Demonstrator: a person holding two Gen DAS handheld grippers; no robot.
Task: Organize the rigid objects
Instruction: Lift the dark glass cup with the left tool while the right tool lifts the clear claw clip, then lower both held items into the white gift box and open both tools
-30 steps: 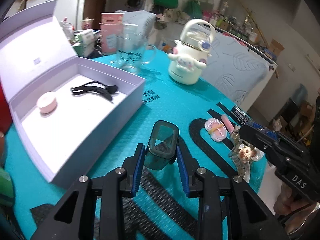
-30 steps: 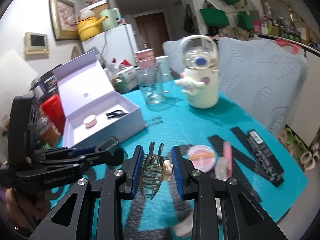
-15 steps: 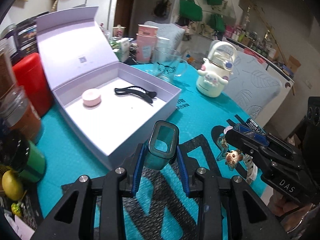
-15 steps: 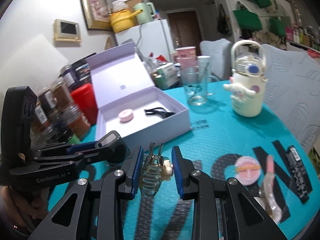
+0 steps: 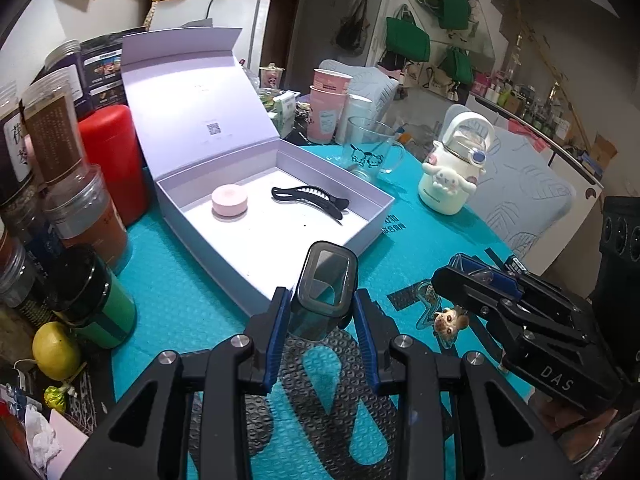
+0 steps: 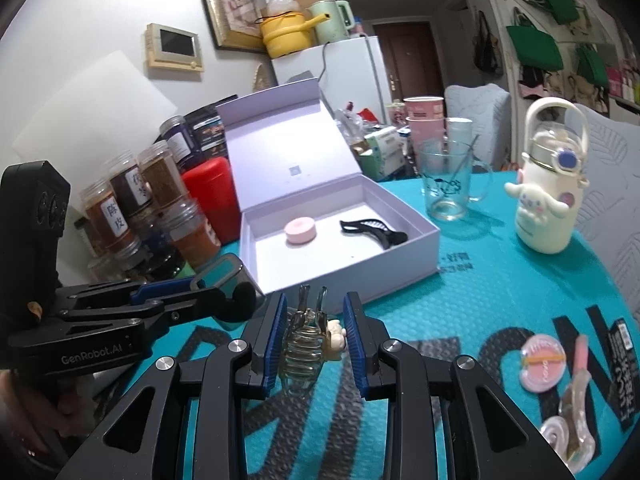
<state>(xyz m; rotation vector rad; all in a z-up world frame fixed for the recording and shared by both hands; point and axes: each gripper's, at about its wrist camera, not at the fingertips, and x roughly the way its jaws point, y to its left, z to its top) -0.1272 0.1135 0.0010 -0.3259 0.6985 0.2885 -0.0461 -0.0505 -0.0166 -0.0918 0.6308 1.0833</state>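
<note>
The left tongs (image 5: 322, 312) pinch a dark smoky rectangular case (image 5: 325, 290) between their blue pads, above the teal bench (image 5: 192, 280), just in front of the open lilac box (image 5: 280, 216). The right tongs (image 6: 314, 336) pinch a clear claw hair clip (image 6: 302, 344) with a small cream charm, also just in front of the box. The left tool body reads "GenRobot.AI", the right one "DAS". Inside the box lie a pink round tin (image 5: 229, 202) and a black hair clip (image 5: 310, 200); its lid carries a small QR code. Left of the box stand jars (image 6: 120, 208) with white labels in Chinese characters. Right of the box, a glass mug (image 6: 446, 184) shows a drawn cartoon face, and beside it stands a white cartoon-dog bottle (image 6: 546, 200).
</note>
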